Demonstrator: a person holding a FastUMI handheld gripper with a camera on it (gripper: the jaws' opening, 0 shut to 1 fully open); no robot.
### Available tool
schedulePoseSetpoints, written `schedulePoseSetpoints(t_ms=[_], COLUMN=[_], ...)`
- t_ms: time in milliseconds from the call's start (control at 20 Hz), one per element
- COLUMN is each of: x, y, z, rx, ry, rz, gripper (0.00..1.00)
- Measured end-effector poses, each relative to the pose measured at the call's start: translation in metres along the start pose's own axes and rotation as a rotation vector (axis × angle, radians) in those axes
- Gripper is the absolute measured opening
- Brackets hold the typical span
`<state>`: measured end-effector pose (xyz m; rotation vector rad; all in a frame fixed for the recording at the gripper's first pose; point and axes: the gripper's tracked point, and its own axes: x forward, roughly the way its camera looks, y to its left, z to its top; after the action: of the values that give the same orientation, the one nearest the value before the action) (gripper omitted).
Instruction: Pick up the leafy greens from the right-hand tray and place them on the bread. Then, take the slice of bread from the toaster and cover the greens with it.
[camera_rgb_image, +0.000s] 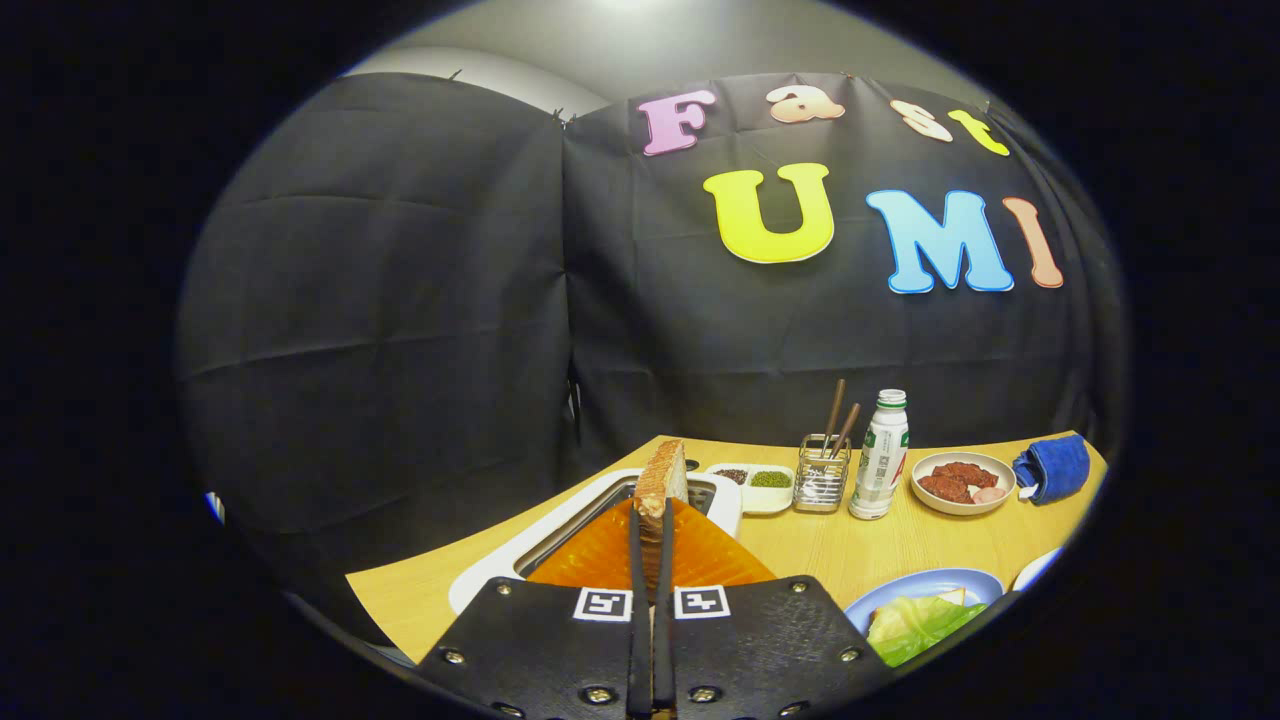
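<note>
My gripper (651, 520) is shut on a slice of toasted bread (662, 472), which stands on edge between the two fingers, its browned crust facing me. The slice is right over the slot of the white toaster (590, 510); whether its lower edge is free of the slot is hidden by the fingers. To the right, close by me, a blue plate (975, 582) carries the leafy greens (915, 625), which lie on a pale piece of bread whose corner (952, 597) peeks out.
Along the back of the wooden table stand a small two-part seasoning dish (757, 482), a wire holder with chopsticks (822, 478), a white bottle (880, 455), a bowl of reddish meat (962, 482) and a folded blue cloth (1052, 467). A white plate rim (1035, 568) is at far right.
</note>
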<state>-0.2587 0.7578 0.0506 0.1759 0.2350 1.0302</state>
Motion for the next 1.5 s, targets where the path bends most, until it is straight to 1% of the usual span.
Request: schedulePoseSetpoints(t_ms=[200,450,600,850,1050,1200,1300,1500], x=[-0.012,-0.026,-0.030,-0.038,-0.050,-0.066,-0.078,-0.100], y=[-0.002,-0.013,-0.022,-0.043,-0.068,-0.104,-0.128,-0.184], z=[0.023,0.032,0.028,0.023,0.042,0.048,0.035,-0.002], rx=[0.042,0.105,0.153,0.232,0.266,0.204,0.173,0.132], ry=[-0.051,-0.048,-0.021,0.002,-0.043,-0.073,-0.062,0.007], rz=[0.025,0.050,0.066,0.066,0.039,-0.035,-0.081,-0.176], gripper=[0.01,0.01,0.01,0.01,0.01,0.01,0.01,0.01])
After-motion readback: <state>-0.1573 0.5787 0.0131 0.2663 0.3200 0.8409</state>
